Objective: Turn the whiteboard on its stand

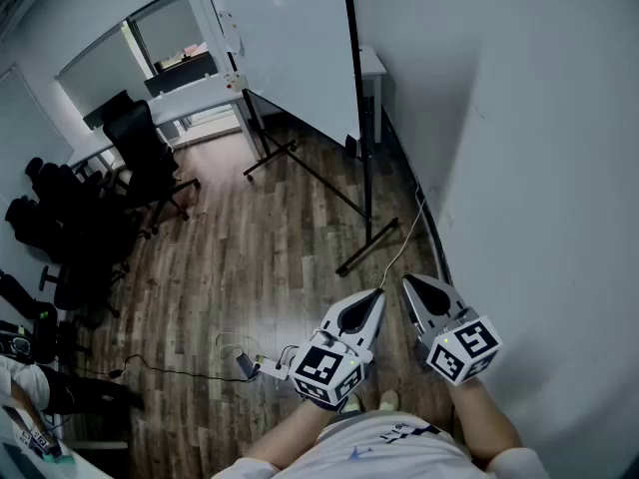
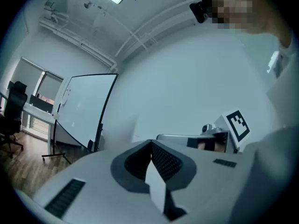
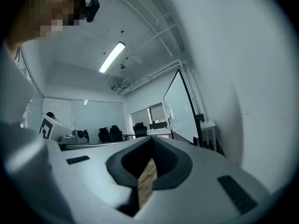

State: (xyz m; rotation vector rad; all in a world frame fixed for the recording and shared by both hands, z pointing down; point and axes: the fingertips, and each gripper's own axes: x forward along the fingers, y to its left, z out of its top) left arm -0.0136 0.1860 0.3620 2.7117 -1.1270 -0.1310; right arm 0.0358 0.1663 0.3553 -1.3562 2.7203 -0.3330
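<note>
A large whiteboard (image 1: 290, 43) in a black frame stands on a black stand (image 1: 364, 193) with floor feet, ahead by the right wall. The left gripper view shows the whiteboard (image 2: 84, 108) at left, and the whiteboard (image 3: 180, 111) appears right of centre in the right gripper view. Both grippers are held close to the person's body, well short of the board. My left gripper (image 1: 377, 293) is shut with nothing in it. My right gripper (image 1: 407, 281) is also shut and empty. Each carries a marker cube (image 1: 461, 349).
Black office chairs (image 1: 140, 158) and a long white desk (image 1: 190, 103) stand at the back left. A small white table (image 1: 371, 68) sits behind the board. A cable (image 1: 404, 242) runs along the wood floor near the wall, and another cable with a plug (image 1: 245, 365) lies left of the grippers.
</note>
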